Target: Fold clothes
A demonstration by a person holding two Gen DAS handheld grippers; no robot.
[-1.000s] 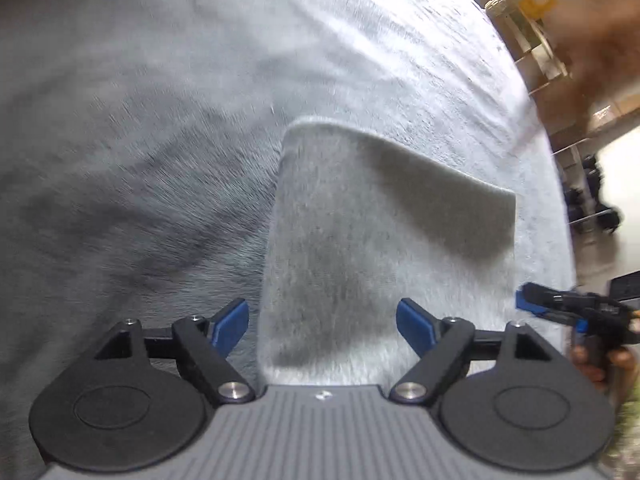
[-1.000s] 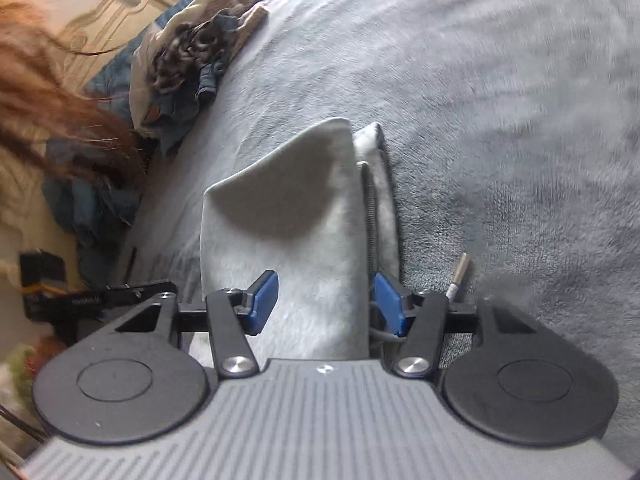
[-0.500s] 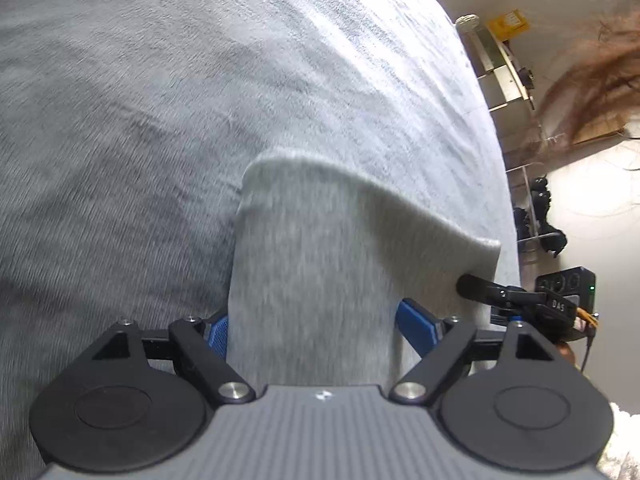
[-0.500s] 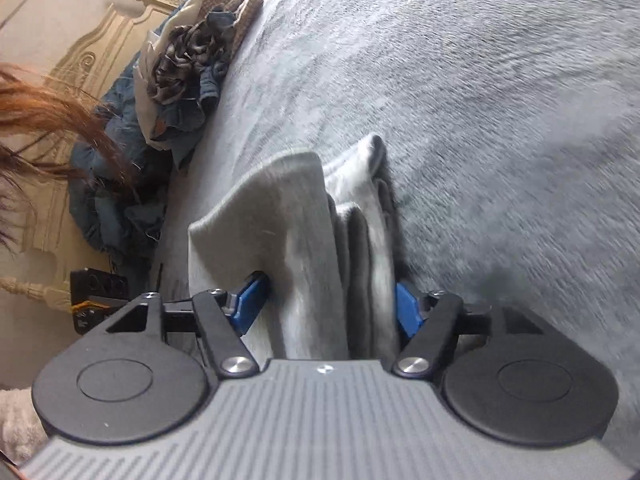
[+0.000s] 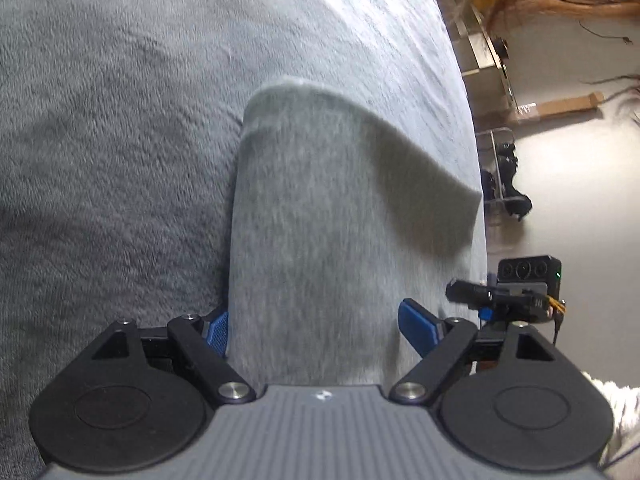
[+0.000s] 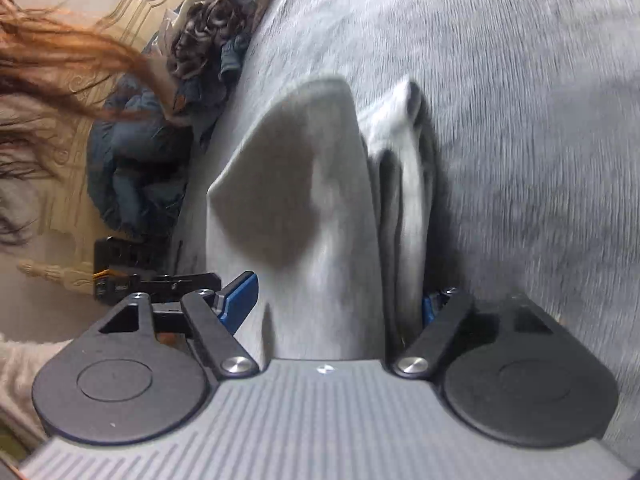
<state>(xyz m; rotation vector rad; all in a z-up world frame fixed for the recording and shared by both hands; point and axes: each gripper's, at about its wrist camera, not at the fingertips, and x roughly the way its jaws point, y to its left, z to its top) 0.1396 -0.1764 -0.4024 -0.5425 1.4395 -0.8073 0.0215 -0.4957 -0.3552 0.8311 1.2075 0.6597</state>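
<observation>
Releasing: my right gripper (image 6: 332,300) jaws are opening with the folded grey garment (image 6: 304,208) between them, pads clear. My left gripper (image 5: 312,326) stands spread astride the same garment (image 5: 328,220), which rests on the grey blanket (image 5: 120,140). Next, I judge, withdraw both. Count: one garment, two grippers, one clothes pile (image 6: 208,48) beyond.
</observation>
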